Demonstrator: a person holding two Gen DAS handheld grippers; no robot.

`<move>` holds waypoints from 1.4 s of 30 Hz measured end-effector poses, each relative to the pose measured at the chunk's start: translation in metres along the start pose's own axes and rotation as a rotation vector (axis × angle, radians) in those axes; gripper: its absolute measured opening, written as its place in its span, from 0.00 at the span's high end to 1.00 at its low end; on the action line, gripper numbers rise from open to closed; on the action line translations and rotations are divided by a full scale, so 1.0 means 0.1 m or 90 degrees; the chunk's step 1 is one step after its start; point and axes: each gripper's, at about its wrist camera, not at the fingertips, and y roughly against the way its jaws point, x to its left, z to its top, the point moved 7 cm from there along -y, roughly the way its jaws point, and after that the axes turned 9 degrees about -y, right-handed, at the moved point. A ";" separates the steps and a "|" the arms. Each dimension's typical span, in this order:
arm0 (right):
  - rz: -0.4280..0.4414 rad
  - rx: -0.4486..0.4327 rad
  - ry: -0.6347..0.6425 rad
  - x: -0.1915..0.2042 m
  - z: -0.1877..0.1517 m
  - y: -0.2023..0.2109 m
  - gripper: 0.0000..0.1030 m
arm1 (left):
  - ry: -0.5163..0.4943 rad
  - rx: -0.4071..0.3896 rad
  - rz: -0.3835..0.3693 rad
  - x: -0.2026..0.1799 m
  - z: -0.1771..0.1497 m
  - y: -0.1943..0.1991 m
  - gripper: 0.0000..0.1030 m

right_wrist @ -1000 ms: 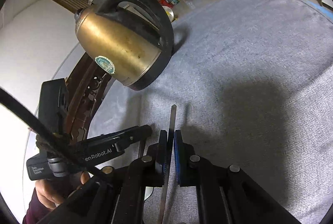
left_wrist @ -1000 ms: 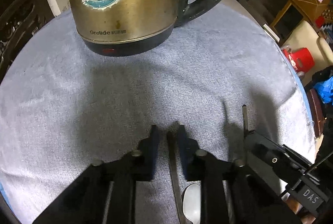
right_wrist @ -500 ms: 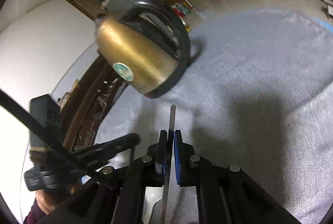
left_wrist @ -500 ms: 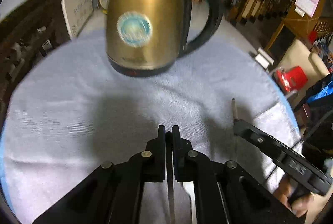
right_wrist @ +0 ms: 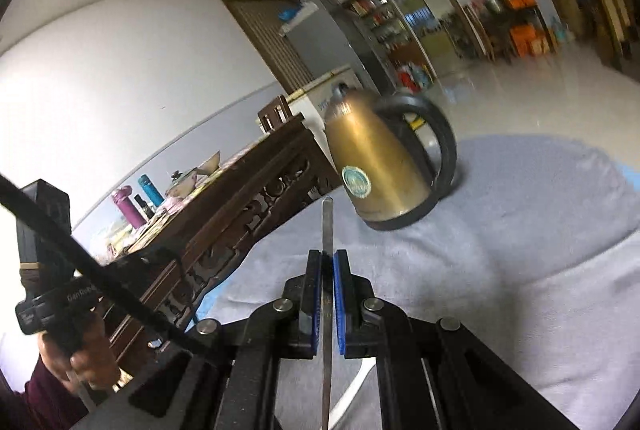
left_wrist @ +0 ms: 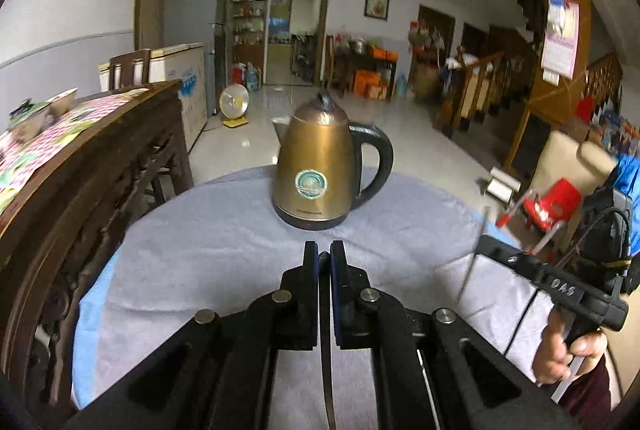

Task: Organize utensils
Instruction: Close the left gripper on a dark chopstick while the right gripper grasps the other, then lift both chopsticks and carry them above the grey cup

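Black two-finger left gripper (left_wrist: pixel 324 262) closed on thin dark metal utensil handle (left_wrist: pixel 325 342), held above grey cloth-covered round surface (left_wrist: pixel 208 254). Bronze electric kettle with black handle (left_wrist: pixel 318 176) upright at far side. Right gripper (left_wrist: pixel 486 244) at right edge, seemingly clamping slim blurred silver utensil (left_wrist: pixel 472 258).

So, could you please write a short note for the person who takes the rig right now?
Left gripper: shut on a utensil handle, held above the cloth.
Right gripper: shut on a flat metal utensil, its end sticking out past the fingers, also lifted.
Kettle stands upright at the far side of the cloth.
Done: both utensils are picked up.
Left: put them in their place. No holder shows in either view, so find it first.
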 end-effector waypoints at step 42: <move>-0.055 -0.149 0.171 1.94 -0.22 2.24 0.94 | -0.055 -0.194 0.221 0.02 -0.23 2.60 0.94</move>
